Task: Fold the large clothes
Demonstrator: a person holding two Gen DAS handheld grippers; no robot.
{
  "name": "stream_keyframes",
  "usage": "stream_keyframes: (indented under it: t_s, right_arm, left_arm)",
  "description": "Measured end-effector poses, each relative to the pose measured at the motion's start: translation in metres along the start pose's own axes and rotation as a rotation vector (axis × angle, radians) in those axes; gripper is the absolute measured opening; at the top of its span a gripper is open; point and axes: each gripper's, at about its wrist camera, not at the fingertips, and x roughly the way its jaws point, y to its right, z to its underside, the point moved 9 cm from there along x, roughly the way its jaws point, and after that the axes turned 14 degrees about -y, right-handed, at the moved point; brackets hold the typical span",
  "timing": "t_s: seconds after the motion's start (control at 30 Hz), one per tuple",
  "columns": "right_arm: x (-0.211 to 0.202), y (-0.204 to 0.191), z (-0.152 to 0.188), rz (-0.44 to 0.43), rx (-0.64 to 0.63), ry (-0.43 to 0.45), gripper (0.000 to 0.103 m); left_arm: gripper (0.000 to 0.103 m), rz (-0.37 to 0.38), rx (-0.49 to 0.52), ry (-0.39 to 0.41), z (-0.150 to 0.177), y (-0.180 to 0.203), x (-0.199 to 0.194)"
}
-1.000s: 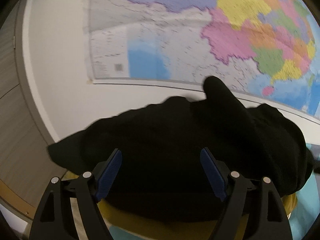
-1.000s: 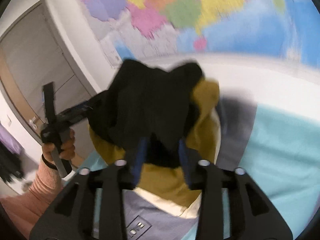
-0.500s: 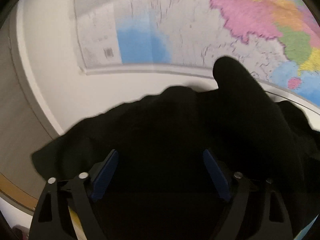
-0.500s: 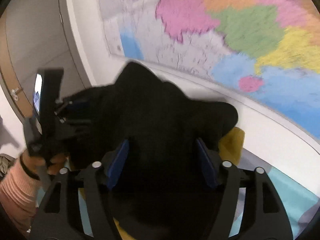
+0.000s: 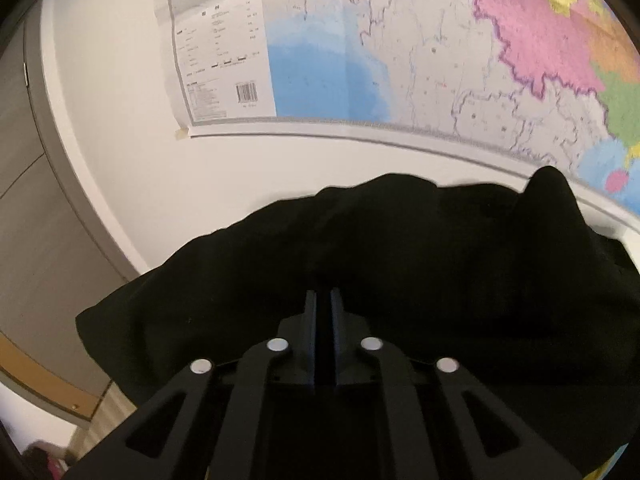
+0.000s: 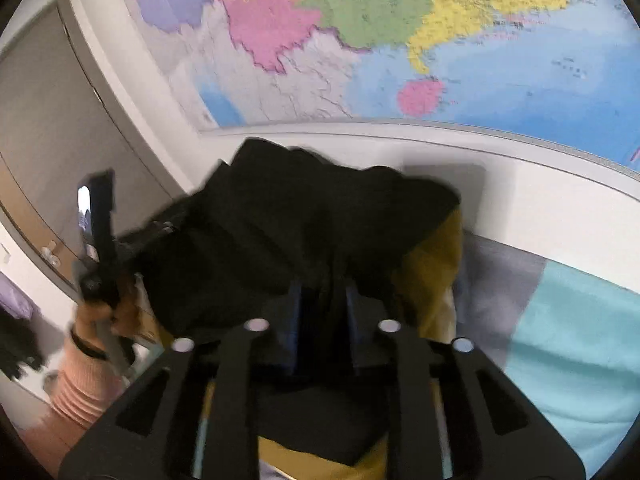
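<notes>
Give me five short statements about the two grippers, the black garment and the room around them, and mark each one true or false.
1. The left gripper has black garment at its nearly closed jaws. True.
2. A coloured map hangs on the wall behind. True.
3. The black garment lies flat and neatly folded. False: it is bunched and lifted.
4. Mustard-yellow fabric shows beneath the black garment. True.
5. The right gripper has nothing between its jaws. False: they are closing with black cloth between them.
</notes>
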Motion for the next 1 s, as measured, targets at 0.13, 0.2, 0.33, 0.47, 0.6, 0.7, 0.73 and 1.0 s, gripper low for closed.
stream_keyframes:
  t_s: [0.13,0.2,0.33,0.47,0.6,0.7,0.73,1.0]
  right_arm:
    - [-0.022,-0.01,-0.009,-0.005,-0.017,0.074,0.038]
    - [-0.031,-0.027,-0.013,0.01,-0.071,0.104,0.038]
    - [-0.036,-0.056,-0.017,0.017,-0.164,0.139,0.04]
    - [-0.018,-0.065,-0.025,0.007,-0.172,0.11,0.042]
    - [0.014,-0.049,-0.033,0.038,-0.136,0.045,0.036]
    - [0.031,-0.029,-0.031,-0.036,-0.058,-0.002,0.029]
    - [0.032,-0.023,-0.031,-0.046,-0.04,-0.005,0.029]
    - [-0.006,-0.042,-0.037,-0.028,-0.097,0.068,0.035]
  left_arm:
    - [0.018,0.019,-0.004,0.079,-0.001,0.004,-0.015]
    - [0.024,0.035,-0.009,0.115,-0.001,0.005,-0.023]
    - [0.033,0.067,0.005,0.183,0.002,0.015,-0.043]
    - [0.036,0.078,0.034,0.211,0.005,0.028,-0.054]
    - [0.038,0.082,0.041,0.204,0.006,0.032,-0.053]
    - [0.039,0.079,0.04,0.186,0.009,0.034,-0.047]
    - [0.041,0.078,0.037,0.18,0.009,0.032,-0.044]
    - [0.048,0.073,0.016,0.155,0.005,0.028,-0.033]
